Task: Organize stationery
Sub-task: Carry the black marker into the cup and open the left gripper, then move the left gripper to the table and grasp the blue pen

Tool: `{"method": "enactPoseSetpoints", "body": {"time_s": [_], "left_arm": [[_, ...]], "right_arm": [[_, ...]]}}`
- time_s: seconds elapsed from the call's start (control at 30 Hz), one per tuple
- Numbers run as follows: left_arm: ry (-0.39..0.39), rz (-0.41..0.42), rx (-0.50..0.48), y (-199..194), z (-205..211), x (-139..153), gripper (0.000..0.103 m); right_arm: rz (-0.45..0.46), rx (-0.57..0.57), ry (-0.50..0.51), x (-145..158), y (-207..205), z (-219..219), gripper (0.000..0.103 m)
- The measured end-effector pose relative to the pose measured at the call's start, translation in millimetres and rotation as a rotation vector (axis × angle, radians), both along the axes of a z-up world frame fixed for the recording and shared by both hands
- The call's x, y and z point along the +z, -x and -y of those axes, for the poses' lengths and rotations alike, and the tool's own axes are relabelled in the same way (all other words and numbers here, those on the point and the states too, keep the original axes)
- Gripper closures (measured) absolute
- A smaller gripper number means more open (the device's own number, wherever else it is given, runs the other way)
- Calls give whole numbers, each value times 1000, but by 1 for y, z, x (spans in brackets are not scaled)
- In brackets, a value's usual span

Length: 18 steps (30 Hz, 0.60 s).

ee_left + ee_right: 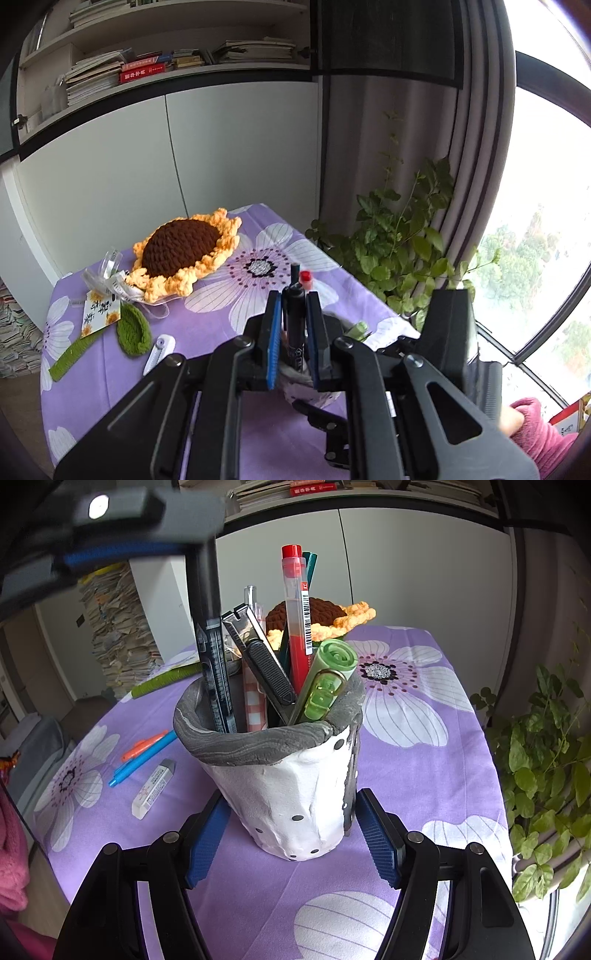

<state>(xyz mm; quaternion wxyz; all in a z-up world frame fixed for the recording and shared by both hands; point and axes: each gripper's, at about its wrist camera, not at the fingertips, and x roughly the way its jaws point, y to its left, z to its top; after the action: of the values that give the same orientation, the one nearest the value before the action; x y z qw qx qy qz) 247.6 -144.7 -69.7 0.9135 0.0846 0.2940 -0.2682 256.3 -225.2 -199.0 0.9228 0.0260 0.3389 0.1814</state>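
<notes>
The left gripper (293, 325) is clamping its blue-padded fingers on a black marker (296, 325), holding it upright with its lower end dipping into the pen holder (280, 775). In the right wrist view that marker (212, 657) is standing at the holder's left inner wall, with the left gripper (110, 550) showing as a blurred shape above it.

The right gripper (293, 836) is spreading its fingers apart on either side of the holder's base; the pads seem to be just beside the wall, though whether they are touching it is hard to tell.

The holder is a hand-shaped cup, white with small dark dots on the body and a thick grey rolled rim. Inside it a red pen (297, 605) with a barcode is standing tallest, a black utility knife (262, 661) is leaning across the middle, and a green capped pen (325, 679) is resting on the right rim.

The holder is sitting on a purple floral tablecloth (424, 775). To its left an orange pen (144, 747), a blue pen (144, 758) and a white eraser (153, 788) are lying on the cloth. Behind it a crocheted sunflower (184, 251) is lying flat, and a small white cutter (159, 350) is lying near its green leaf.
</notes>
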Motion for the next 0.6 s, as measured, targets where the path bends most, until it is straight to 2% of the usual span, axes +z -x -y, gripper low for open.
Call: {"method": "enactPoseSetpoints", "body": {"time_s": [0.1,0.23,0.27,0.3,0.37,0.43,0.53,0.6], "left_arm": [[-5,-43,0,-2,-3,-10,92],[2,-44,17,0,-13,-8,87],[12,-40,30,0,-19,-6,77],[30,-31,61,-1,-29,-1,57],[62,3,135,-3,-49,4,41],[68,4,200,-10,-67,5,44],[55,-84,269,-29,-91,-8,44],[15,-132,295,-39,-99,-26,44]], "right_arm": [[1,-1,4,0,-1,0,32],[1,0,6,0,-1,-1,32],[1,0,6,-1,-1,-1,32],[1,0,6,-1,-1,-2,32],[1,0,6,-1,0,-2,32],[1,0,5,-1,-1,-1,32],[1,0,6,-1,-1,-1,32],[1,0,5,-1,-1,-2,32]]}}
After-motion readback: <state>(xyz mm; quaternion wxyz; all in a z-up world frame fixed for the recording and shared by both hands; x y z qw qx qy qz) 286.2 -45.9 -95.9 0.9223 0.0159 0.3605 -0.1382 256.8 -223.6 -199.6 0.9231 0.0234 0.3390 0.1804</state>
